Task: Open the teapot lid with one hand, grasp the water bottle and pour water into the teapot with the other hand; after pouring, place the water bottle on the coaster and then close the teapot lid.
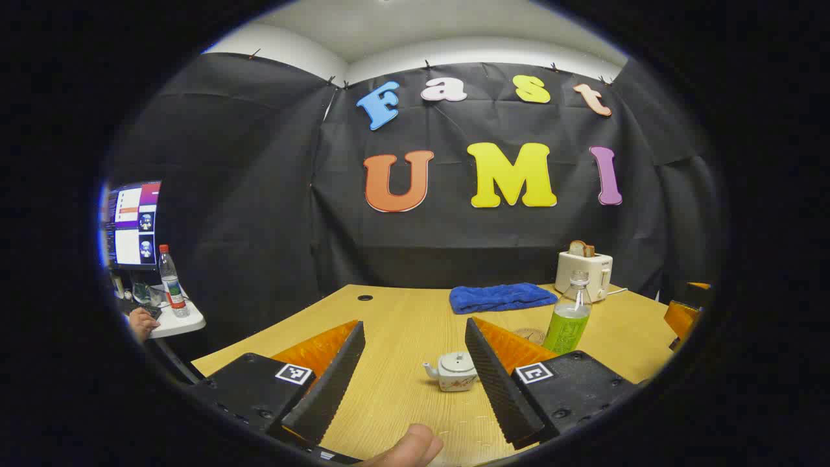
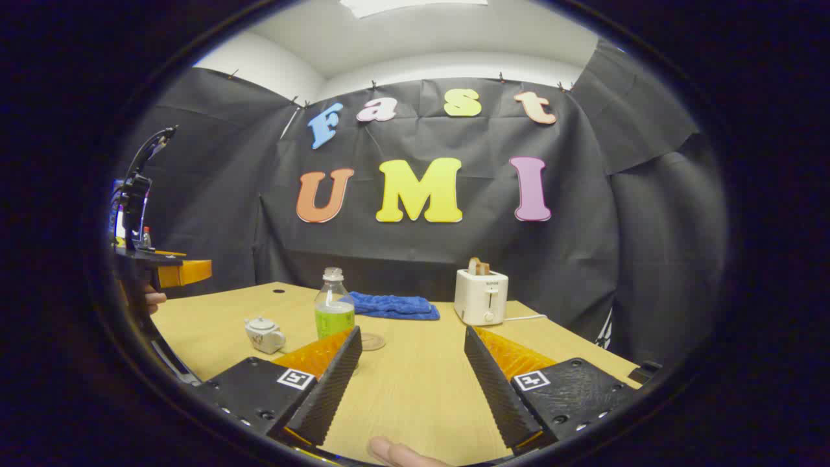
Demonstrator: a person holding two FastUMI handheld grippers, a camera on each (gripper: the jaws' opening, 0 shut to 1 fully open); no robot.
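Both grippers hang above the wooden surface (image 1: 402, 324) with their jaws spread wide and nothing between them. Ahead of the left gripper (image 1: 415, 373) sits the small white teapot (image 1: 454, 371), lid on, spout pointing to the left in the left gripper view; its right edge is cut off there by that gripper's right finger. Beyond that finger stands the water bottle (image 1: 569, 314), upright, capped, its lower part green, and just to its left the round coaster (image 1: 530, 335) peeps out, mostly hidden by the finger.

From the right gripper (image 2: 412, 370) the same bottle (image 2: 334, 305) stands ahead and to the left, its base hidden behind that gripper's left finger. The coaster (image 2: 371, 341) lies flat just right of it, and the teapot (image 2: 264, 335) sits farther left, apart from both. At the far left edge of the right gripper view the other gripper (image 2: 185, 272) pokes in, with part of a hand below it.

A folded blue towel (image 1: 500, 298) and a white toaster (image 1: 583, 274) holding bread sit at the back of the surface.
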